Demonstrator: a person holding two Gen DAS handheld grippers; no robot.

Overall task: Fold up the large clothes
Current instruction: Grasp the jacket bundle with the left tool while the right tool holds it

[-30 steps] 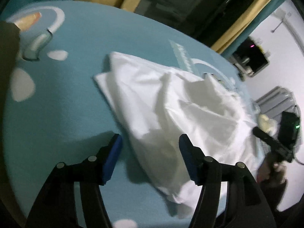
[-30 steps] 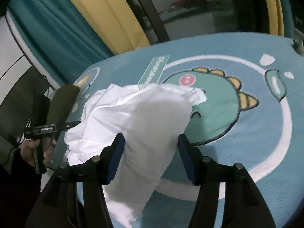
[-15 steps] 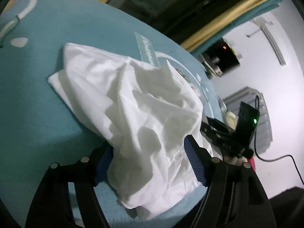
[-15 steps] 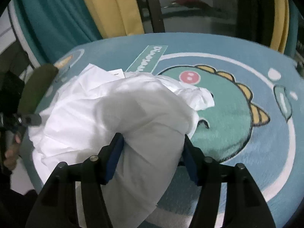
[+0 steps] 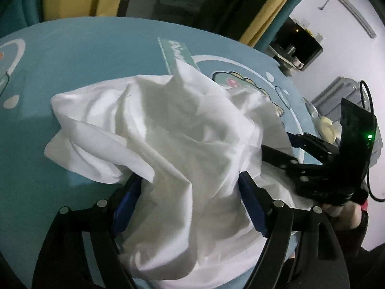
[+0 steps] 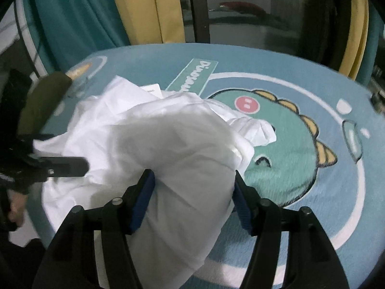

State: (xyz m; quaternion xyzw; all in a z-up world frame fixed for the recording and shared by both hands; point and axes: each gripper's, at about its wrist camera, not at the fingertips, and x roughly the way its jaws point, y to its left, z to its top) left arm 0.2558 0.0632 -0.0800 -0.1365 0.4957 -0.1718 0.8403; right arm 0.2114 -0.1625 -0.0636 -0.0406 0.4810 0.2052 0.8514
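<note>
A crumpled white garment (image 5: 168, 144) lies bunched on a teal dinosaur-print mat (image 5: 84, 55). My left gripper (image 5: 190, 192) is open, with a thick wad of the cloth filling the gap between its blue pads. My right gripper (image 6: 192, 192) is also open, with a rounded bulge of the same garment (image 6: 168, 144) between its pads. The right gripper's fingers (image 5: 312, 151) reach into the cloth from the right in the left wrist view. The left gripper's fingers (image 6: 62, 166) show at the left in the right wrist view. A white label (image 6: 151, 89) shows at the garment's far edge.
The mat (image 6: 300, 132) carries a green dinosaur print and a white ring. Yellow and teal curtains (image 6: 144, 12) and a dark window hang behind it. A dark shelf (image 5: 298, 45) stands at the far right. A dark olive sleeve (image 6: 43, 101) is at the left.
Both grippers have moved in onto the garment from opposite sides, and the cloth now fills both gaps. The garment has bunched up higher toward the mat's near edge.
</note>
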